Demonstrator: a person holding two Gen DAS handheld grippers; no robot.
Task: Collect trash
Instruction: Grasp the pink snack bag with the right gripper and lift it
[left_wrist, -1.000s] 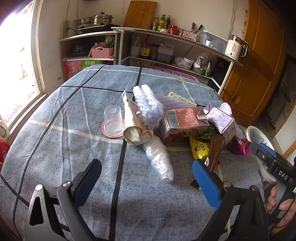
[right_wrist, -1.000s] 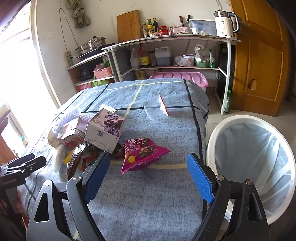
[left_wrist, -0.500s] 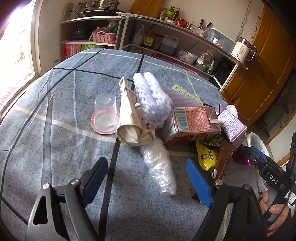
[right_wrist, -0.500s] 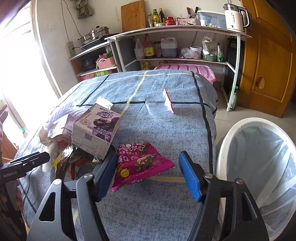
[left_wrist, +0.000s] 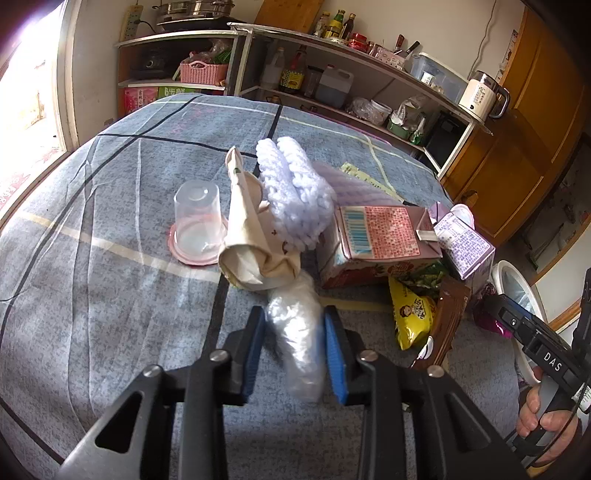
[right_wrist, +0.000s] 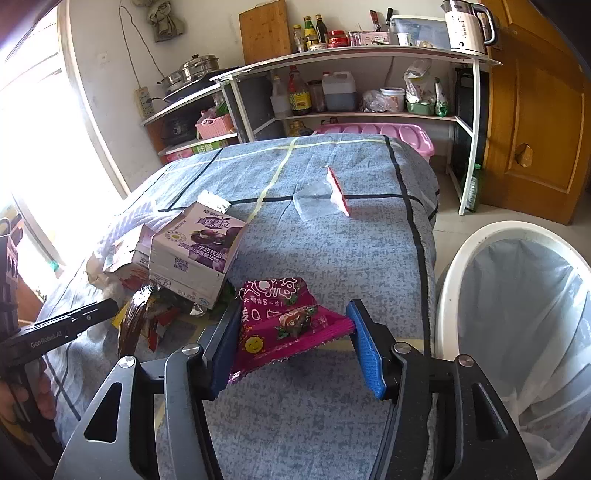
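**On the cloth-covered bench, both claws closing on trash**

On the bench (left_wrist: 110, 302), among the heap of litter, I am in the pick-up step with both hands at once. My left claw (left_wrist: 295, 354) is closing around the crumpled clear plastic bag (left_wrist: 295, 332), which lies between the blue pads just in front of the rolled paper bag (left_wrist: 255, 236); the pads look pressed against its sides, so I judge the pinch nearly made. My right claw (right_wrist: 291, 347) is closing too, with the magenta snack packet (right_wrist: 284, 325) between its pads: the left pad touches the packet's edge and the right pad meets its pointed corner.

The white bin (right_wrist: 461, 266) with its clear liner stands just beside the bench edge, on the right of my right claw. The milk cartons (right_wrist: 199, 254), the yellow wrapper (left_wrist: 412, 314) and the plastic cup (left_wrist: 197, 218) are not yet collected.

Next I judge both pinches must settle firmly, since thin film and foil slip easily, then lift clear of the heap and carry over the bin's rim before letting go
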